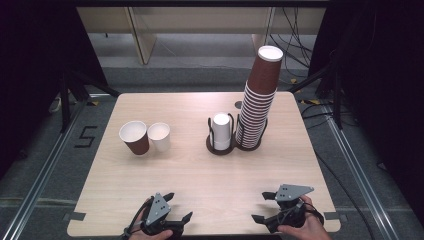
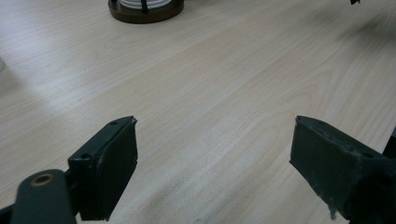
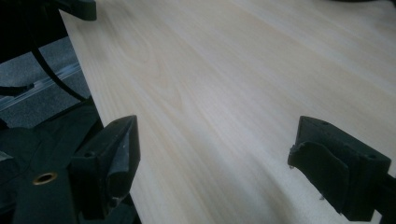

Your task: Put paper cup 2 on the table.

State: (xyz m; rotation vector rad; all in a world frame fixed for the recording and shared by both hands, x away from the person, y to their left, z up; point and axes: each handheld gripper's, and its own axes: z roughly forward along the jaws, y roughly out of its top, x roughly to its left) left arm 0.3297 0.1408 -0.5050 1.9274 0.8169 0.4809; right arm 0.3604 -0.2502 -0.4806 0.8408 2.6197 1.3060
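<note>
The left hand-held gripper [image 1: 179,209] and the right hand-held gripper [image 1: 263,206] rest at the near edge of a pale wooden tabletop [image 1: 190,170], both with jaws spread and nothing between them. Bare wood lies ahead of them. Farther on, at the left, a brown cup [image 1: 134,137] and a white cup [image 1: 159,136] stand upright, touching. At mid-right, a holder with white cups [image 1: 221,132] stands just beside a tall, leaning brown stack [image 1: 257,102]. Grey floor [image 1: 40,145] and cables [image 1: 295,45] lie beyond.

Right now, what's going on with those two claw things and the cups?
Left gripper open, empty; right gripper the same. Brown cup, white cup upright, side by side, untouched. Bare table between.
</note>
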